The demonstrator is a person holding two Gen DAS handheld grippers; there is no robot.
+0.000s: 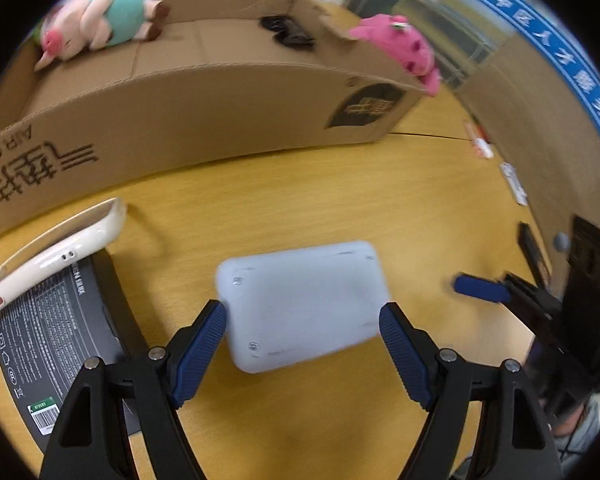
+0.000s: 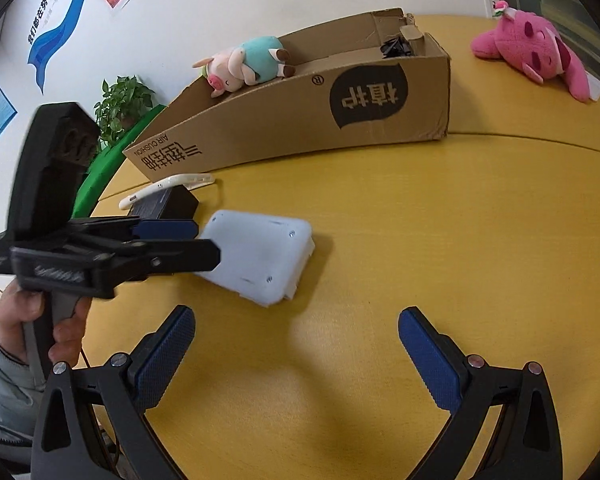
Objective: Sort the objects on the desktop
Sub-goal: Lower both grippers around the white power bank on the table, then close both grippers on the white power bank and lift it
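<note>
A pale white plastic box (image 1: 302, 304) lies flat on the yellow table (image 1: 300, 192); it also shows in the right wrist view (image 2: 260, 256). My left gripper (image 1: 302, 354) is open, its blue pads on either side of the box's near end, apart from it; it also shows from the side in the right wrist view (image 2: 188, 240). My right gripper (image 2: 296, 354) is open and empty above bare table, near the box. A cardboard box (image 1: 204, 108) holds a pig plush in a teal shirt (image 1: 100, 20) and a black item (image 1: 286, 30). A pink plush (image 2: 536, 52) lies on the table beside the cardboard box.
A cream phone-like device (image 1: 52, 256) rests on a black box (image 1: 60, 344) at the left. Small items (image 1: 512, 178) lie along the table's right edge. A potted plant (image 2: 120, 104) and green surface stand past the table's far left.
</note>
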